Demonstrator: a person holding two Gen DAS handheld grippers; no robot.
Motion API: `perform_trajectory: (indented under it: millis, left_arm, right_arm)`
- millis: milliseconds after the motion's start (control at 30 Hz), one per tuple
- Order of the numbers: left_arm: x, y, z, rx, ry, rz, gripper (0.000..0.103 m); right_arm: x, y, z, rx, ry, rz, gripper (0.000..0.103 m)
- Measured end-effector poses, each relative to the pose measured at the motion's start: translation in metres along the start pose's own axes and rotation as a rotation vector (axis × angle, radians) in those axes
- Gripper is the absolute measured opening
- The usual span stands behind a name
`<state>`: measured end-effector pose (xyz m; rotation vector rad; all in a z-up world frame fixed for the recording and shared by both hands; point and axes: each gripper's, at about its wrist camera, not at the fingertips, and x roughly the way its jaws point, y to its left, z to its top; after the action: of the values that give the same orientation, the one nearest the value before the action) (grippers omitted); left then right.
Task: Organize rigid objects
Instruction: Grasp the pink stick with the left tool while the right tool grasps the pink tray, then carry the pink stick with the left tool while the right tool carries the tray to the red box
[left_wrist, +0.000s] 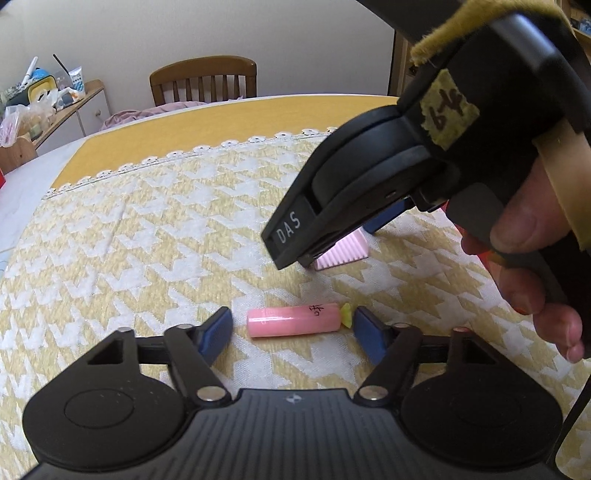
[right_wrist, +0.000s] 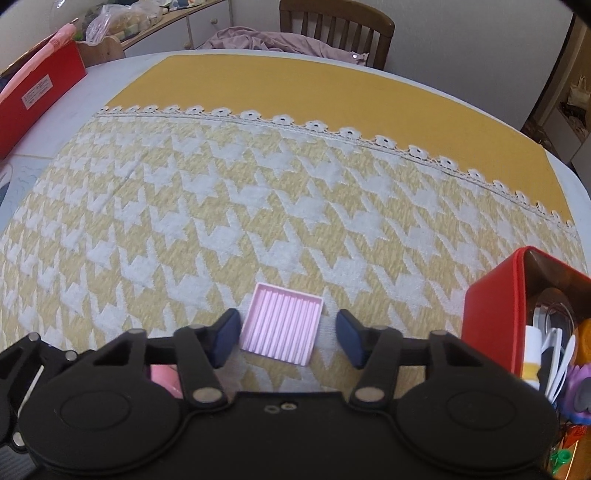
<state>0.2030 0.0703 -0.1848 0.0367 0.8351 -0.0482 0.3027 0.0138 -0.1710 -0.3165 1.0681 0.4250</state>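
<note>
A pink cylinder (left_wrist: 293, 319) with dark writing and a yellow end lies on its side on the patterned cloth. My left gripper (left_wrist: 291, 332) is open, its blue pads on either side of the cylinder, not touching it. A small pink ribbed square tray (right_wrist: 282, 328) lies flat on the cloth; it also shows in the left wrist view (left_wrist: 341, 252). My right gripper (right_wrist: 286, 336) is open with the tray between its pads, apart from them. The right gripper's body (left_wrist: 388, 166) hangs over the tray in the left wrist view.
A red box (right_wrist: 493, 310) holding several utensils and small items stands at the right. A long red box (right_wrist: 37, 92) lies at the far left. A wooden chair (right_wrist: 336, 29) stands behind the table (right_wrist: 258, 81). A cluttered sideboard (left_wrist: 55, 107) is at the back left.
</note>
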Motion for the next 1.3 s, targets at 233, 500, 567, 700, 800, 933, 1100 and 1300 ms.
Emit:
perform_trajectory:
  millis: [233, 500, 567, 700, 800, 933, 1100, 1300]
  left_arm:
    - [-0.001, 0.001, 0.002, -0.009, 0.002, -0.009, 0.060]
    - [-0.007, 0.008, 0.001, -0.045, 0.004, -0.003, 0.059]
    - [-0.010, 0.012, 0.002, -0.058, 0.000, 0.000, 0.059]
    - [-0.017, 0.021, 0.005, -0.084, -0.004, 0.003, 0.059]
    - [-0.024, 0.026, 0.008, -0.098, -0.009, 0.001, 0.059]
    - [-0.035, 0.031, 0.014, -0.125, -0.018, -0.015, 0.059]
    - [-0.052, 0.034, 0.022, -0.121, -0.051, -0.012, 0.059]
    - [-0.072, 0.034, 0.031, -0.100, -0.083, -0.016, 0.059]
  right_arm:
    - [-0.009, 0.000, -0.009, -0.006, -0.022, -0.014, 0.041]
    - [-0.037, -0.016, -0.018, 0.038, -0.063, 0.005, 0.040]
    - [-0.046, -0.018, -0.021, 0.043, -0.075, 0.016, 0.040]
    - [-0.065, -0.020, -0.027, 0.055, -0.103, 0.030, 0.040]
    - [-0.080, -0.019, -0.031, 0.057, -0.122, 0.034, 0.040]
    - [-0.100, -0.022, -0.035, 0.062, -0.143, 0.030, 0.040]
    - [-0.123, -0.026, -0.041, 0.084, -0.175, 0.026, 0.040]
    - [-0.150, -0.035, -0.050, 0.119, -0.215, 0.026, 0.040]
